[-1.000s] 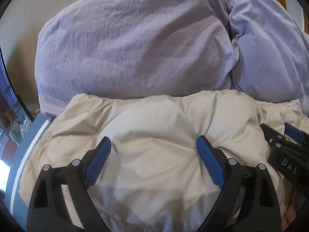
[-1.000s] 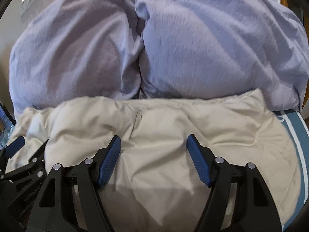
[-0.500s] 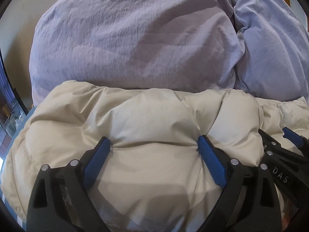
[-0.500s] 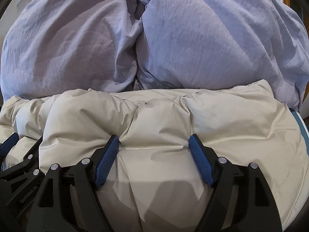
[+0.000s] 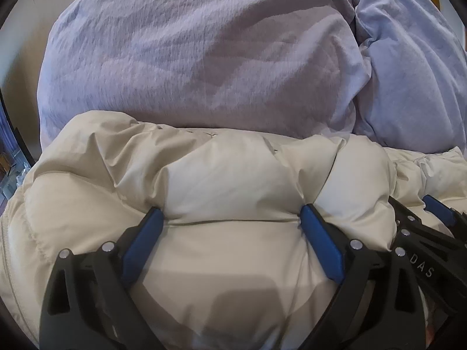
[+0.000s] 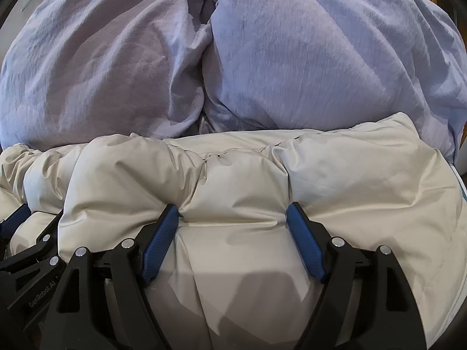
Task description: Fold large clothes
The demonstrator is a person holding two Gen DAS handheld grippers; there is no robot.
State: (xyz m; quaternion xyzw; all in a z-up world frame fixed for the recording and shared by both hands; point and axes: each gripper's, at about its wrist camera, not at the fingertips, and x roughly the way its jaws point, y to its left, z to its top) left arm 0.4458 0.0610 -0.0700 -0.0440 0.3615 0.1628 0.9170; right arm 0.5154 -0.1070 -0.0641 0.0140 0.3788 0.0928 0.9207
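Note:
A cream puffy jacket [image 5: 233,175] lies bunched across the bed in front of two lavender pillows. My left gripper [image 5: 230,218] has its jaws wide around a thick padded fold, and both blue pads dent the fabric. My right gripper [image 6: 232,213] grips the same jacket [image 6: 350,175] further right, jaws wide with creases running from each pad. Each gripper shows in the other's view: the right gripper [image 5: 432,233] at the right edge, the left gripper [image 6: 17,221] at the left edge. The jacket's near part is hidden under the fingers.
Two plump lavender pillows [image 5: 189,58] [image 5: 408,73] stand directly behind the jacket and touch its far edge. They also fill the top of the right wrist view [image 6: 87,73] [image 6: 321,58]. A beige wall [image 5: 17,43] is at the left.
Both grippers have sunk with the jacket fold towards the pillows. The jacket now covers the blue striped sheet seen at its sides earlier and lies puffed up.

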